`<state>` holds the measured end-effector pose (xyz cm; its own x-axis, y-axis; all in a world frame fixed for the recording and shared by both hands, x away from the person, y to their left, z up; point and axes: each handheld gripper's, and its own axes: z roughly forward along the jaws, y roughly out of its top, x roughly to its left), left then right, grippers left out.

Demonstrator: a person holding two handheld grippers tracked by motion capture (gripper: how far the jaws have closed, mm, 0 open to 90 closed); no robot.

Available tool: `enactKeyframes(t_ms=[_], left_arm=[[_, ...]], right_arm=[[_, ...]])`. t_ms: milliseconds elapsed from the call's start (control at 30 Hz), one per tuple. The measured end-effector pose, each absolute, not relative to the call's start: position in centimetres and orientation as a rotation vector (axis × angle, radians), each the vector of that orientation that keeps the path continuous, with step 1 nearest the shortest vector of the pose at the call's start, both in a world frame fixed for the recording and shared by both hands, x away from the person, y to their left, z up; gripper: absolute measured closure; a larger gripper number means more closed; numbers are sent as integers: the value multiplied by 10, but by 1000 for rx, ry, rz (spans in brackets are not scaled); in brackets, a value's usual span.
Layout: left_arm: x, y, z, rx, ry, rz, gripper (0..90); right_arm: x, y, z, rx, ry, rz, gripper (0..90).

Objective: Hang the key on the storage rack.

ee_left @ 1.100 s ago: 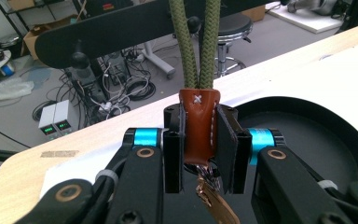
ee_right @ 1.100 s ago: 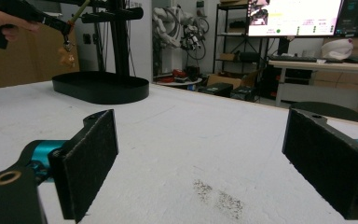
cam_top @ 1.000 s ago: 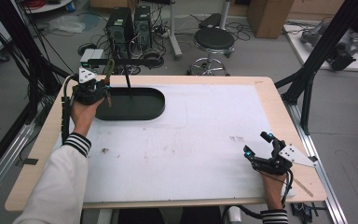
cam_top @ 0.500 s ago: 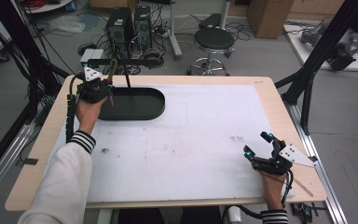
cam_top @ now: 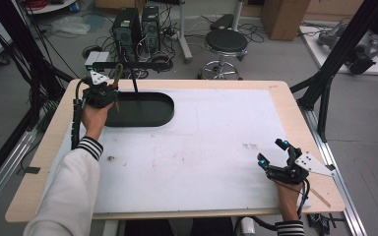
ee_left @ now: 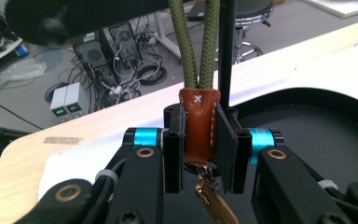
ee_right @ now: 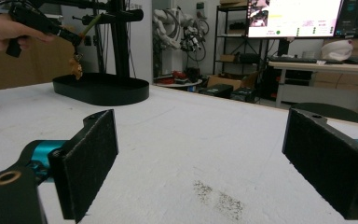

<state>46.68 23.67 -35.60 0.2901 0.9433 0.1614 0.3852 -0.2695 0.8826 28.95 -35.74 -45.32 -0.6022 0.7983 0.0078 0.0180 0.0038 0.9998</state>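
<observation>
A keychain hangs from the black stand at the table's far left. Its olive cord loop [ee_left: 196, 42] [cam_top: 118, 72] rises toward the stand's horizontal bar [cam_top: 133, 64]. My left gripper [ee_left: 199, 140] [cam_top: 111, 91] is shut on the keychain's brown leather tab [ee_left: 198, 122], just above the oval tray base [cam_top: 142, 111]. A brass key [ee_left: 214, 201] dangles below the jaws. The stand's post [ee_left: 227, 46] stands just behind the tab. My right gripper [ee_right: 209, 163] [cam_top: 271, 151] rests open near the table's front right, nothing between its pads [ee_right: 91, 163].
The white mat [cam_top: 202, 147] covers the tabletop, with faint smudges [ee_right: 219, 198] in front of the right gripper. The right gripper view catches the stand base [ee_right: 101, 91] and the other hand [ee_right: 0, 28] far off. A stool [cam_top: 225, 42] and computers [cam_top: 135, 27] stand beyond the table.
My left gripper has shifted slightly to the right with the keychain, close to the stand's post. The right gripper has stayed still.
</observation>
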Motion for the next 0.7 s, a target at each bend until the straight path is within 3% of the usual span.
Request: enactKeyframes(t_ms=[367,400,467,633,700], left_arm=[[470,238,-361,1799,1188,900,705],[470,240,-363,1800,1164,894,651],[471,242,-364,1806,1139,863,411],[460,251,-368,1715,1102,733,41],[450,256,-367,1690,1052,693,17]], right_arm=[[290,-358,-453,838,1678,1662,95],[290,-358,-453,837,1678,1662,95],[290,-358,-453,839,1678,1663,95],[290,-358,-453,839,1676,1667,95],[289,-358,-453,841,1676,1669,95]])
